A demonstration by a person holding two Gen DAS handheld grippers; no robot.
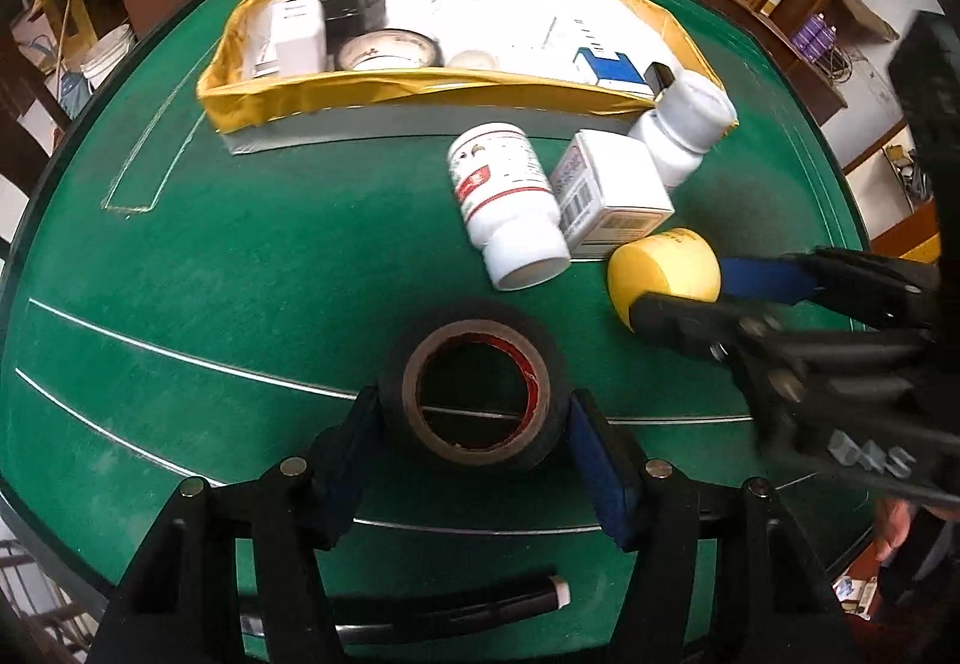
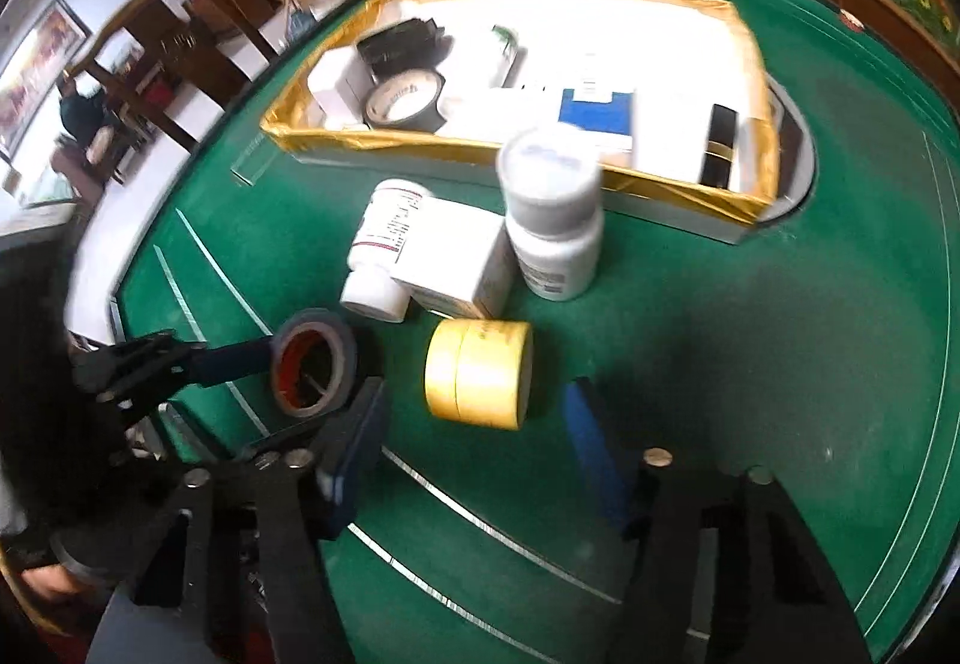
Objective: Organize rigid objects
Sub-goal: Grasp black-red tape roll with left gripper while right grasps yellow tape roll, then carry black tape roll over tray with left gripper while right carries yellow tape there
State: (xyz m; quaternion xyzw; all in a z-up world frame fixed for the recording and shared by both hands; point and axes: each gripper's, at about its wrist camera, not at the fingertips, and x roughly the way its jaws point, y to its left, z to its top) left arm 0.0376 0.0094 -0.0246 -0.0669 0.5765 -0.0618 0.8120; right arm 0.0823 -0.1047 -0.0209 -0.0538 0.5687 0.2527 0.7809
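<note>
Green felt covers the table (image 1: 180,268), white lines arcing across it, and everything worth watching sits relative to the gold-lined box (image 1: 420,85) at the far side; that box already carries a white carton, a grey tape ring and a blue-and-white pack, so it reads as the collecting place. Nearest the box wall stands an upright white bottle (image 2: 552,220); just this side of it a white carton (image 1: 606,190) touches a second white bottle (image 1: 510,196) lying on its side. Further out from the box lies the black tape roll (image 1: 474,400), and the left gripper (image 1: 474,424) has it: both blue pads press its outer wall, a firm clench across the full width of the roll. Level with that roll, off to the right, sits the yellow tape roll (image 2: 480,373) on its edge, hole facing sideways; the right gripper (image 2: 474,424) straddles it, and from its own camera both pads stand clear of the yellow sides, so nothing is clasped yet, though from the left camera one finger lies across the roll's face. To finish this pick cleanly, I would centre the yellow roll between the pads before closing; it stands on a rounded rim and may well roll away under a one-sided push. The black roll looks ready to lift straight up, then carry toward the open right half of the box, clear of the upright bottle.
</note>
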